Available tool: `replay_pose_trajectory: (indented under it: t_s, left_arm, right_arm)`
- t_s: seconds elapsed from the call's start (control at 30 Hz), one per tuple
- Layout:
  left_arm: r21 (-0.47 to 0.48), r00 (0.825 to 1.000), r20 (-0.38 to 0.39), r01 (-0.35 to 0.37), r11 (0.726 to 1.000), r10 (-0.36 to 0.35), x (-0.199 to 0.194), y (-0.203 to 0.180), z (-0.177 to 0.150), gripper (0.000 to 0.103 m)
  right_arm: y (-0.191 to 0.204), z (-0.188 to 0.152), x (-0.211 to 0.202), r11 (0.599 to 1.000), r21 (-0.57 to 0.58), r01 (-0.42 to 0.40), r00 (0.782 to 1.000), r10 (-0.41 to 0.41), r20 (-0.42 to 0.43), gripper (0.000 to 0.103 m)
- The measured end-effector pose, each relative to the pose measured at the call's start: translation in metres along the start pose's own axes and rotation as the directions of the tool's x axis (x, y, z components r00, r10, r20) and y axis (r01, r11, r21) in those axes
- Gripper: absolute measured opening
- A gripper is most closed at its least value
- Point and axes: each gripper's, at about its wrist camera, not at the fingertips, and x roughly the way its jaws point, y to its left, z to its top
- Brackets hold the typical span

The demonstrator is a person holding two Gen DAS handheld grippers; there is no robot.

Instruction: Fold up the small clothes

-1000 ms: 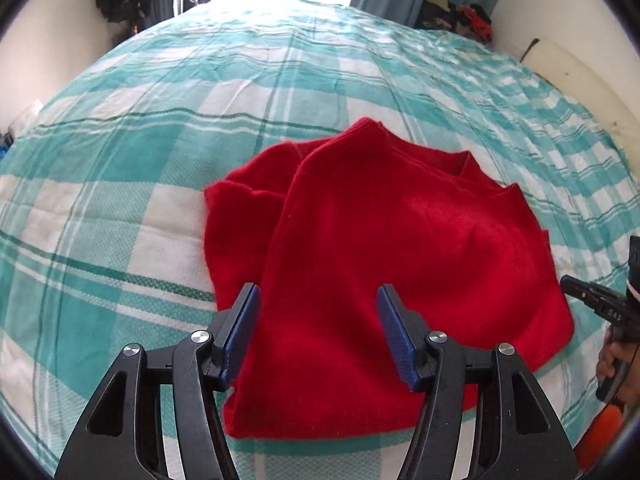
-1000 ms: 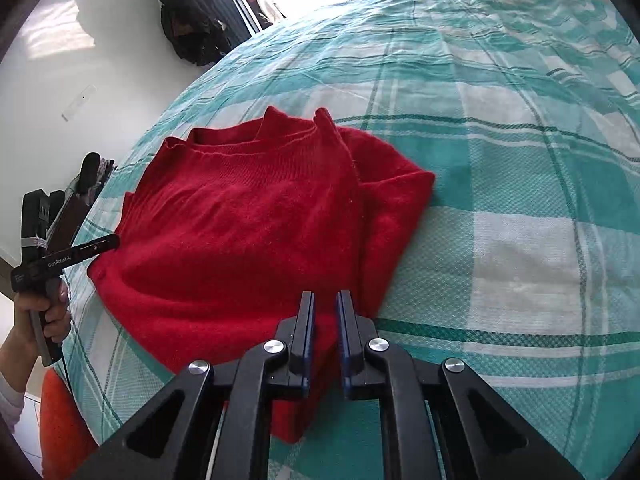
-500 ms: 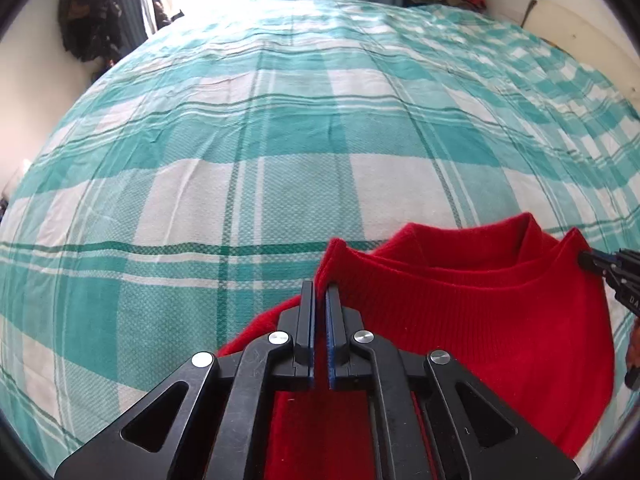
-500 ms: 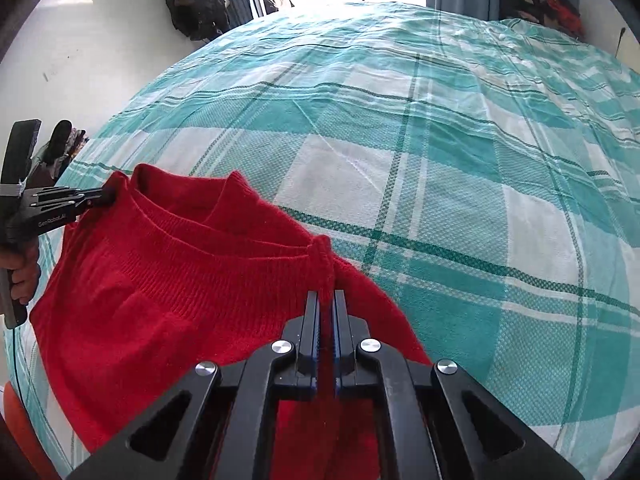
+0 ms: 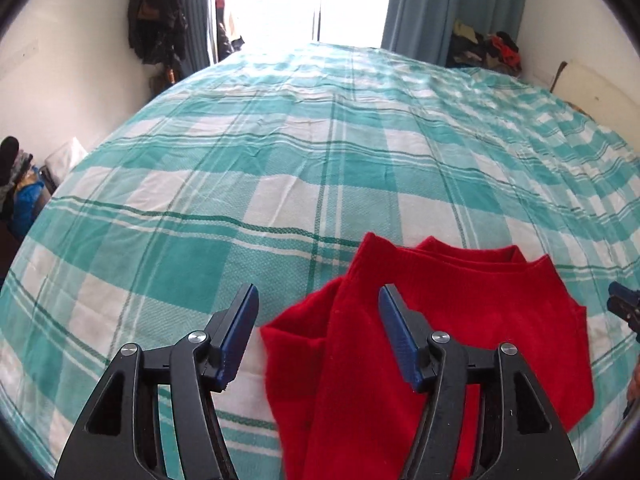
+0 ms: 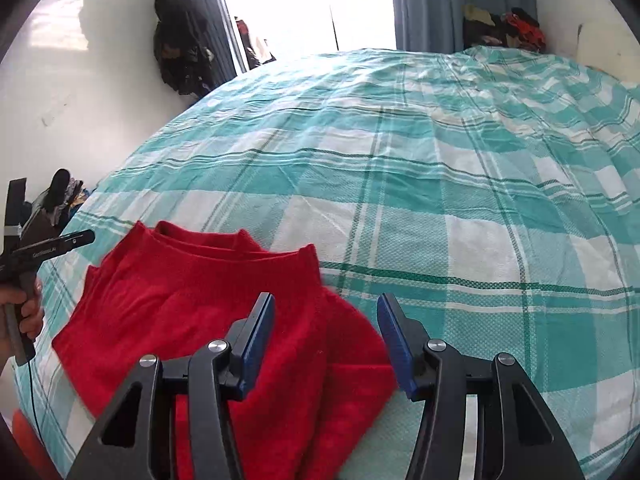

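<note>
Two tools, left tool (image 5: 318,334) and right tool (image 6: 326,338), are spreading apart, unclamped, above one red sweater (image 5: 460,320).

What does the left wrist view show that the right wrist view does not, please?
Only the left wrist view shows the left gripper head-on, jaws opening, with the sweater's left edge between them but not pinched, and the right gripper's tip at the frame's right edge.

Only the right wrist view shows the right gripper head-on, jaws opening above the sweater's right part, and the hand holding the left gripper's handle.

Both show the red sweater lying folded on the checked bedspread, the window and the curtain.
</note>
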Motion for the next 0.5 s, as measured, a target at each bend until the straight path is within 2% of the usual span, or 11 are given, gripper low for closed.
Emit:
replay_pose_trajectory:
  t_s: [0.07,0.1,0.13,0.2,0.23,0.27,0.3,0.37,0.43,0.47,0.5]
  left_arm:
    - [0.028,0.996,-0.003,0.088,0.996,-0.087,-0.022,-0.012,-0.031,0.066]
    - [0.037,0.992,-0.035,0.124,0.992,-0.123,-0.023,-0.018,-0.047,0.068]
    - [0.047,0.988,-0.084,0.136,0.99,-0.132,-0.018,-0.024,-0.063,0.073]
    - [0.072,0.975,-0.214,0.076,0.994,-0.059,0.008,-0.031,-0.097,0.075]
    - [0.076,0.97,-0.24,0.058,0.995,-0.038,0.015,-0.033,-0.108,0.074]
    - [0.086,0.978,-0.206,0.045,0.995,-0.026,0.007,-0.034,-0.112,0.074]
    - [0.092,0.982,-0.19,0.025,0.995,-0.007,-0.005,-0.036,-0.113,0.073]
    - [0.047,0.986,-0.163,0.041,0.998,-0.033,-0.031,-0.031,-0.112,0.082]
    - [-0.011,0.992,-0.114,0.054,0.998,-0.055,-0.055,-0.017,-0.117,0.093]
    - [-0.036,0.994,-0.104,0.041,0.998,-0.045,-0.061,-0.008,-0.12,0.095]
    - [-0.059,0.993,-0.114,0.032,0.998,-0.038,-0.062,0.002,-0.124,0.095]
  right_arm:
    - [0.02,-0.021,-0.029,0.989,-0.057,-0.138,0.99,0.138,0.003,0.054]
    - [0.03,-0.035,-0.038,0.976,-0.074,-0.207,0.978,0.207,-0.01,0.054]
    - [0.04,-0.051,-0.042,0.961,-0.084,-0.263,0.965,0.261,-0.031,0.054]
    - [0.051,-0.087,-0.033,0.947,-0.078,-0.311,0.947,0.302,-0.108,0.053]
    - [0.05,-0.105,-0.018,0.956,-0.055,-0.287,0.946,0.273,-0.177,0.053]
    - [0.046,-0.122,-0.001,0.971,-0.019,-0.236,0.94,0.224,-0.259,0.048]
    - [0.041,-0.132,0.001,0.978,0.013,-0.21,0.942,0.206,-0.263,0.043]
    - [0.04,-0.131,-0.024,0.984,0.055,-0.168,0.967,0.176,-0.187,0.047]
    - [0.042,-0.131,-0.059,0.986,0.08,-0.149,0.983,0.156,-0.092,0.064]
    - [0.042,-0.135,-0.076,0.988,0.084,-0.132,0.99,0.136,-0.044,0.076]
    - [0.041,-0.141,-0.09,0.992,0.082,-0.093,0.995,0.094,-0.012,0.082]
